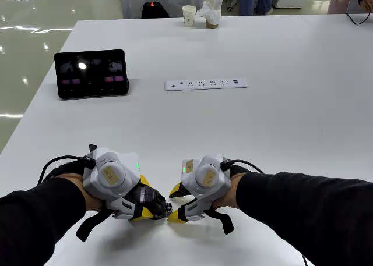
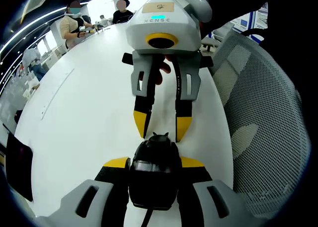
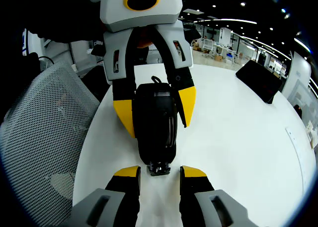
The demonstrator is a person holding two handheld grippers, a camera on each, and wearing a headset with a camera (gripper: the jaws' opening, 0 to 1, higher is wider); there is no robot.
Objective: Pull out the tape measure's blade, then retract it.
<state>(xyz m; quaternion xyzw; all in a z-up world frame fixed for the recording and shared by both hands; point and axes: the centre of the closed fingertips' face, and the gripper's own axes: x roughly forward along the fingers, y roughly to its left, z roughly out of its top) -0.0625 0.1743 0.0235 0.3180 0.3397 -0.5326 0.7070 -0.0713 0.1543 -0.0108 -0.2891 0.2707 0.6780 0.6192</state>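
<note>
Here, the left gripper (image 2: 154,162) squeezes the black tape measure (image 2: 153,183) tight. The right gripper (image 3: 160,173) faces it with jaws apart, one on each side of the blade tip (image 3: 158,168). All sit at 6 o'clock on the white table (image 1: 262,120), with the power strip (image 1: 206,84) at 12 o'clock.

Left gripper (image 1: 148,199) has fingers clamped; right gripper (image 1: 175,203) has fingers spread (tips facing, nearly touching).
</note>
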